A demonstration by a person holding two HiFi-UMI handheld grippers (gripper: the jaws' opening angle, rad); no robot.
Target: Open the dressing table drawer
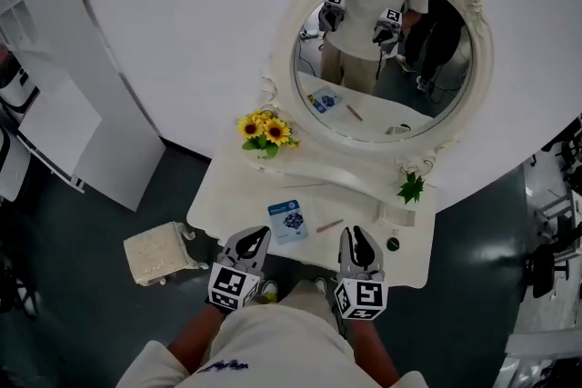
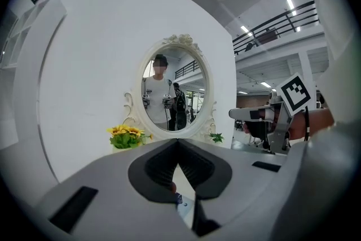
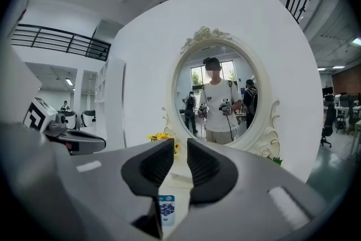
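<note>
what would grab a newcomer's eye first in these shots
The ornate oval mirror at the back of the white dressing table. Next, yellow sunflowers at the mirror's left foot, then the left claw and right claw held at the table's front edge, near a blue packet.

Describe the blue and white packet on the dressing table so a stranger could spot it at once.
Find the white dressing table under the oval mirror. On its top, near the front edge, lies the packet, left of a thin stick. It is the only flat blue-and-white rectangle; the sunflowers stand behind it.
</note>
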